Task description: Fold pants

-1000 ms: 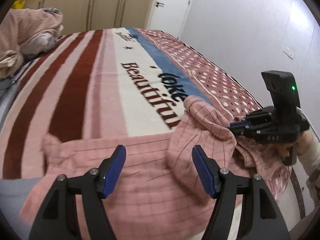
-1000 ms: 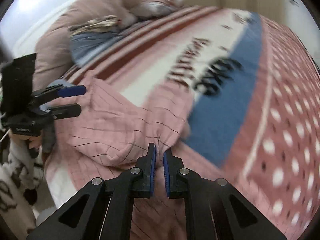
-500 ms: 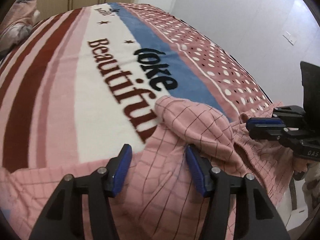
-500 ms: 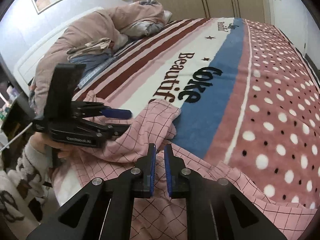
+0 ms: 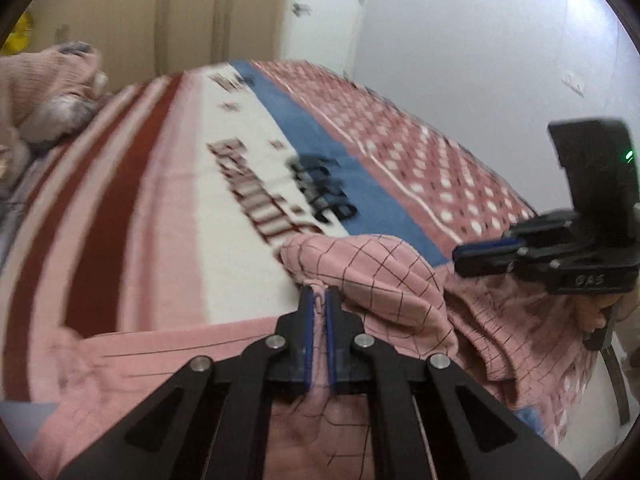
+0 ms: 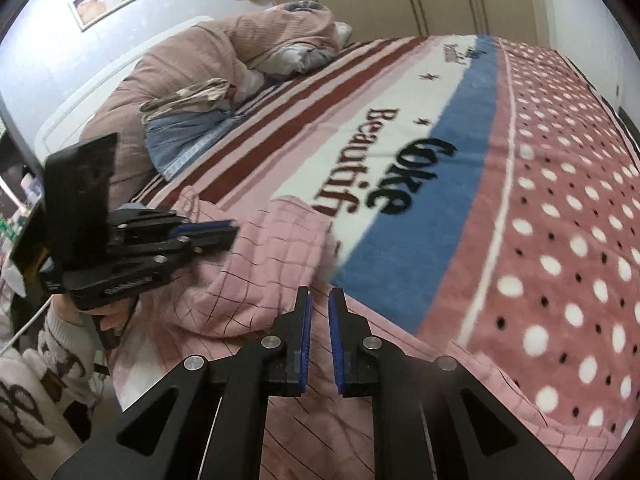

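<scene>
The pants (image 5: 372,280), pink with a dark grid, lie crumpled along the near edge of the bed (image 5: 168,216), filling the lower part of both wrist views. The left tongs (image 5: 319,300) are clenched on a raised fold of the fabric at lower centre of the left view. The right tongs (image 6: 319,304) are nearly closed above the cloth; a narrow gap shows between the pads, and no fabric is visibly pinched there, so they hold nothing.

Hazards, as judged:
- The left grip takes only a thin pinch. A fast pull may slip it free.
- The fold may contain more than one layer; lifting would then drag the bunched section instead of spreading it.
- Fabric hangs over the bed edge at lower right of the left view; slack there may slide off.

Orientation: the long axis appears to run left to right across the frame, along the bed edge. Which end is the waistband cannot be told.
</scene>
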Demonstrator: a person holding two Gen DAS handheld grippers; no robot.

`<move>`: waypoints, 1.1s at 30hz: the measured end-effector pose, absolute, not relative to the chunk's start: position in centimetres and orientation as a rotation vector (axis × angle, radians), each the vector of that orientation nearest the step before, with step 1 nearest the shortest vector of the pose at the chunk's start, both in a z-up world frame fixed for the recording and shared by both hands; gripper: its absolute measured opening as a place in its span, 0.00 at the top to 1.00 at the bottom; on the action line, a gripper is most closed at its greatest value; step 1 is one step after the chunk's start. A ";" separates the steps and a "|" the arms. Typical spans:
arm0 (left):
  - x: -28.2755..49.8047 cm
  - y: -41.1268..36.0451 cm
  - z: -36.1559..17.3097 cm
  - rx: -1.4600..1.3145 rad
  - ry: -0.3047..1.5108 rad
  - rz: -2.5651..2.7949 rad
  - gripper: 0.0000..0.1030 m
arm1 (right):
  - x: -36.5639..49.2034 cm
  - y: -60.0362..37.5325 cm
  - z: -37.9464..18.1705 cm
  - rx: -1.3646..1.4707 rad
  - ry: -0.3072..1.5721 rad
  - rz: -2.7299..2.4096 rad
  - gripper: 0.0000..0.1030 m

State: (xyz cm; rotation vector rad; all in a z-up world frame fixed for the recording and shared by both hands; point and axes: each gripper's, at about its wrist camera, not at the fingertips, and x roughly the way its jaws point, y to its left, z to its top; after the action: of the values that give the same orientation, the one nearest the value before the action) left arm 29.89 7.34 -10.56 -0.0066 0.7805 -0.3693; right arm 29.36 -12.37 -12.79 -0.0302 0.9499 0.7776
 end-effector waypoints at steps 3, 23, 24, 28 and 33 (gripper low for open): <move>28.1 9.7 -8.9 -0.059 0.720 -0.323 0.97 | 29.8 -11.0 -12.7 -0.011 0.960 0.827 0.68; 19.0 18.1 -10.3 -0.253 0.724 -0.147 0.93 | 31.4 1.7 -17.3 -0.326 1.086 0.917 0.54; 19.1 18.1 -10.5 -0.260 0.732 -0.156 0.87 | 31.3 1.4 -17.1 -0.319 1.080 0.916 0.54; 20.1 17.9 -10.4 -0.247 0.744 -0.164 0.55 | 31.2 0.0 -16.3 -0.264 1.051 0.898 0.54; 24.1 16.4 -9.3 -0.082 0.813 -0.193 0.51 | 30.4 -2.0 -15.4 -0.218 1.034 0.897 0.54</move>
State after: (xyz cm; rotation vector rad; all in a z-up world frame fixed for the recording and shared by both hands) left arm 24.08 16.41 -9.32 -0.0820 0.8127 -0.1929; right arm 30.39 -1.95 -15.41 -0.2183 1.0337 0.8966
